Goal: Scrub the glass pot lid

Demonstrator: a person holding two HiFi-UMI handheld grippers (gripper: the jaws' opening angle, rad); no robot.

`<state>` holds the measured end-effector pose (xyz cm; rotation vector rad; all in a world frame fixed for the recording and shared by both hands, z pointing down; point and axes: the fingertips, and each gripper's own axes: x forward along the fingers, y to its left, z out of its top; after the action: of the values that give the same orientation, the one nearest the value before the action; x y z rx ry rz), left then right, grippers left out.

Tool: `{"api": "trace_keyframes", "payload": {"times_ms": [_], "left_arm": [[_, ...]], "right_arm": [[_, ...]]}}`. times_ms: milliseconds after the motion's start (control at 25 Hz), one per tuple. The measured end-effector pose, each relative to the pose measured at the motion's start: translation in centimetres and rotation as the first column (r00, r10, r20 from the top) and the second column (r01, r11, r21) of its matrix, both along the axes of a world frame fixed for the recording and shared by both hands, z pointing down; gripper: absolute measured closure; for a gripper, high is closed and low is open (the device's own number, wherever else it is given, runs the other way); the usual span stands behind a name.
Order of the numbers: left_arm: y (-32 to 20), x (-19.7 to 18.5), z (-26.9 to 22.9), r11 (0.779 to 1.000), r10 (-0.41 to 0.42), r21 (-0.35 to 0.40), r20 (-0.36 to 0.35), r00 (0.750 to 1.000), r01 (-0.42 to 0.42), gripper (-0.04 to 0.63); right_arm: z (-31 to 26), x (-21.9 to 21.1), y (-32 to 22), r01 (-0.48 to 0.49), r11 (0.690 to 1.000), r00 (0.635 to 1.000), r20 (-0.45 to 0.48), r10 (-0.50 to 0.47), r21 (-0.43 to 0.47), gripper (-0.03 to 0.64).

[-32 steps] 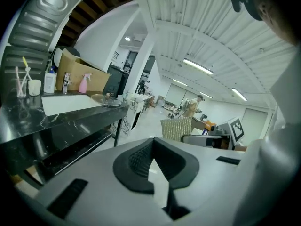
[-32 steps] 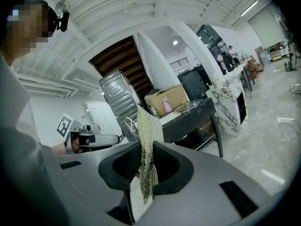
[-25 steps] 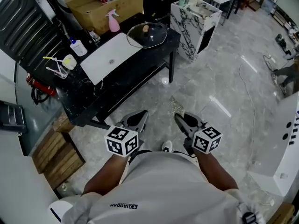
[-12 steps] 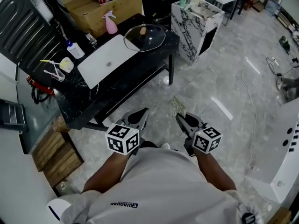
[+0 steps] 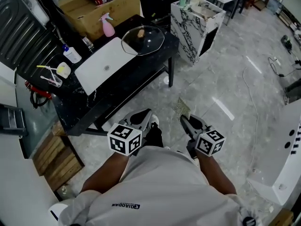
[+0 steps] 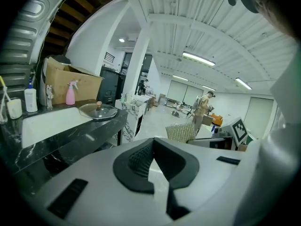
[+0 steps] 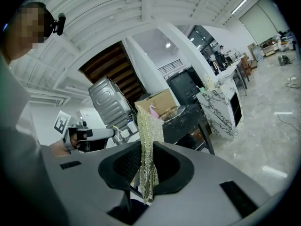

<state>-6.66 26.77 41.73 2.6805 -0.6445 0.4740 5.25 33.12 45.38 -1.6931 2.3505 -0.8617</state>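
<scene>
Scrubbing is not being started yet; glass pot lid [image 5: 142, 40] untouched on black table [image 5: 155, 52], well apart. Scouring mesh [image 7: 149, 126] is being clamped by right gripper [image 7: 146, 171]; left gripper [image 6: 151, 146] closed, empty.

A black bench [image 5: 143, 62] stands on a shiny grey floor [image 5: 225, 79]. A flat white tray [image 5: 106, 62] lies in the middle of the bench. A pink spray bottle [image 5: 108, 27] stands at the bench's back edge, just in front of a big open cardboard box [image 5: 110, 6]. Near the bench's left end, a small white bottle with a blue top [image 5: 72, 54] stands by the back edge, and a little white cup [image 5: 62, 70] sits close to it. Past the bench's right end is a black-and-white marble stand [image 5: 195, 22]. Wooden boards [image 5: 59, 157] lie on the floor past the left end.
</scene>
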Motion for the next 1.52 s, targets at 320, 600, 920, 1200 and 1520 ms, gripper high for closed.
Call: {"api": "trace_keyframes", "payload": {"times_ms": [320,600,920,1200,1520], "left_arm": [[-5.3,2.5,1.0,1.0,0.015,-0.006,-0.017,1.0,-0.015,0.583],[-13.3,3.4,1.2,1.0,-0.023,-0.018,-0.025,0.999,0.023,0.583],[-23.5,5.9,2.0,0.997,0.035,-0.065,0.062,0.997,-0.031,0.583],[-32.0,6.6,2.4,0.999,0.03,-0.027,0.064,0.998,-0.028,0.583],[-39.5,5.8,2.6,1.0,-0.018,-0.011,0.051,0.999,0.019,0.583]], "right_arm": [[0.9,1.7,-5.0,0.005,1.0,1.0,-0.027,-0.006,-0.029,0.537],[0.7,2.5,-13.3,0.074,0.996,0.994,-0.075,-0.078,-0.051,0.537],[-1.4,2.9,-24.5,0.161,0.985,0.973,-0.158,-0.169,-0.066,0.537],[-0.6,3.8,-34.6,0.199,0.973,0.937,-0.267,-0.223,-0.115,0.537],[0.4,3.8,-42.0,0.234,0.959,0.868,-0.409,-0.281,-0.16,0.537]]}}
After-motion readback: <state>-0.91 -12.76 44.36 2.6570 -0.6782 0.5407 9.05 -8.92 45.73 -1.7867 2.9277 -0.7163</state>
